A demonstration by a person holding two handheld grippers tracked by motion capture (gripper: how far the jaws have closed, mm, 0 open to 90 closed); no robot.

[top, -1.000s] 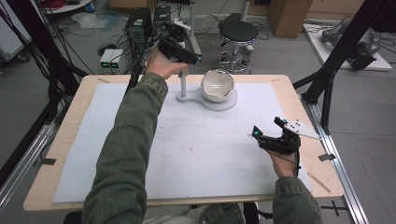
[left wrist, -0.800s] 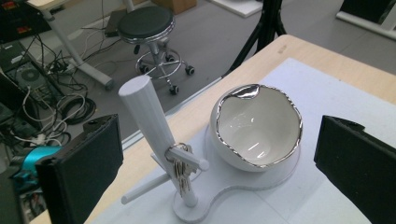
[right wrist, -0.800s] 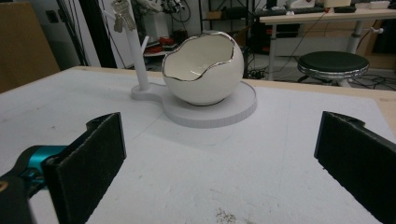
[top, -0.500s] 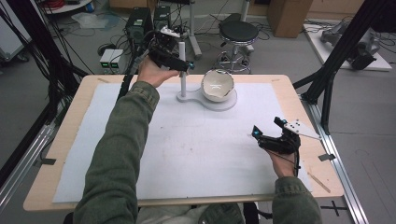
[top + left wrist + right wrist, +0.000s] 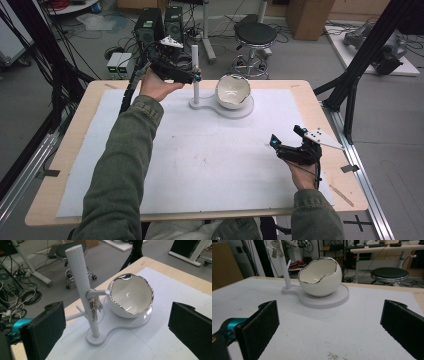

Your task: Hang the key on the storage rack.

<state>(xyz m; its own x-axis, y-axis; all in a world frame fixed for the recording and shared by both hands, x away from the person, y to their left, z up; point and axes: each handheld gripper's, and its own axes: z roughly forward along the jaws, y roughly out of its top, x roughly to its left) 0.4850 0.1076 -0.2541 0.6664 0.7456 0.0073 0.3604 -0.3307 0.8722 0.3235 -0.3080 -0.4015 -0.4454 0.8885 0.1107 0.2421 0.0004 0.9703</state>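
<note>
Bowl (image 5: 131, 298) – egg-shaped, tilted on base, keys (image 5: 94, 308) hanging beside it

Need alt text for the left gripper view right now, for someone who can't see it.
A bunch of keys hangs from a peg of a white stand, framed between the open black jaws of the left gripper. Beside the post, an eggshell-shaped white bowl with a silver rim sits on the stand's base.
</note>
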